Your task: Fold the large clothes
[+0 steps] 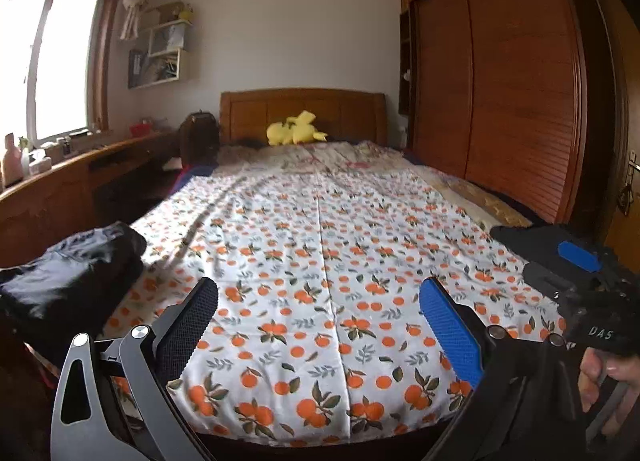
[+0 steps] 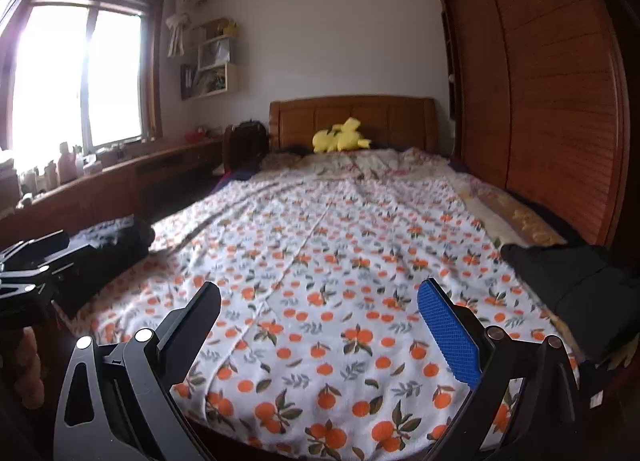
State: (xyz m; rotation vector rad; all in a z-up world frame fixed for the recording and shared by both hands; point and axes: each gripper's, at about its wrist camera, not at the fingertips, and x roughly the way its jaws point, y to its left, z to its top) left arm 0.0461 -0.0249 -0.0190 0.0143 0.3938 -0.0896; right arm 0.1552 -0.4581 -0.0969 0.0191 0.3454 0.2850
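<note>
Two dark garments on the bed. Black folded garment point(image 1: 68, 277) sits at the bed's left edge, left-middle of the left wrist frame; same pile point(image 2: 108, 249) shows left-middle in the right wrist frame, partly hidden behind the other gripper. Second black garment point(image 2: 576, 285) lies bunched at the bed's right edge, right-middle of the right wrist frame; in the left wrist frame it point(image 1: 516, 231) peeks out behind the right gripper. Neither is touched by any finger.

Left gripper point(image 1: 319, 301) hovers low-centre over the sheet, fingers spread wide, nothing between them; one pad black, one blue. Right gripper point(image 2: 319, 301) same pose, fingers wide apart, empty. Right gripper also seen at right edge of the left wrist frame, with a hand point(image 1: 608, 389) on its handle at lower right.

Bed sheet point(image 1: 320, 245), white with orange-fruit print, lies flat with a centre crease. Yellow plush toy point(image 1: 294, 133) against the wooden headboard point(image 1: 304, 105), upper centre. Wooden wardrobe point(image 1: 500, 73) fills the upper right. Window point(image 2: 76, 73) upper left, desk point(image 1: 60, 181) with bottles under it. Wall shelf point(image 1: 166, 49) left of centre, top.
</note>
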